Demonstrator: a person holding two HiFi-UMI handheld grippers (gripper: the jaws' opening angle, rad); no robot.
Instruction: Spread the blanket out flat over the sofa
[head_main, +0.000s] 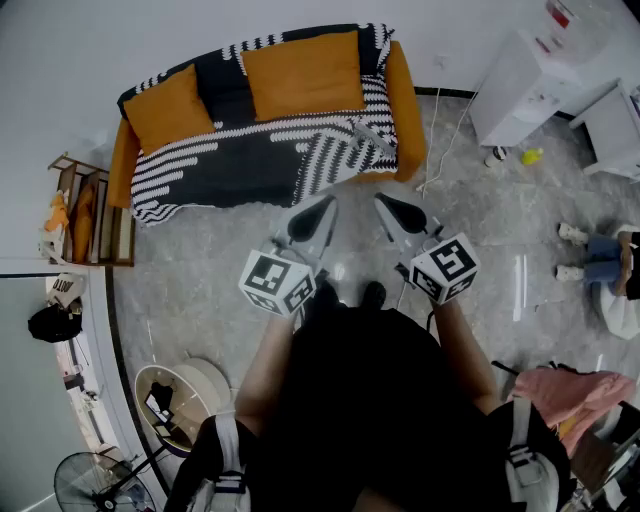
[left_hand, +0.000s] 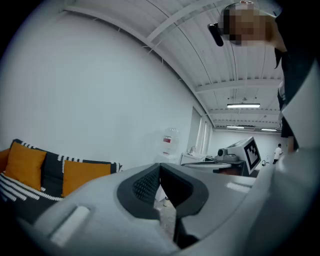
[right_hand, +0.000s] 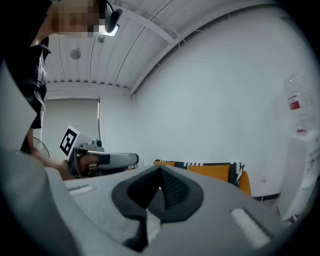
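The black-and-white patterned blanket (head_main: 250, 165) lies spread over the seat and back of the orange sofa (head_main: 405, 100), its lower left edge hanging over the front. Two orange cushions (head_main: 168, 105) (head_main: 303, 72) lean against the back. My left gripper (head_main: 322, 205) and right gripper (head_main: 385, 203) are held side by side over the floor in front of the sofa, apart from the blanket. Both are shut with nothing between the jaws. The left gripper (left_hand: 160, 167) has the sofa (left_hand: 30, 170) to its left. The right gripper (right_hand: 160, 171) has the sofa (right_hand: 215, 172) straight ahead.
A wooden rack (head_main: 90, 215) stands left of the sofa. White cabinets (head_main: 530, 75) stand at the back right, with a cable (head_main: 440, 150) on the floor beside the sofa. Another person's feet (head_main: 590, 255) show at the right. A fan (head_main: 95, 485) and pink cloth (head_main: 585, 395) lie behind me.
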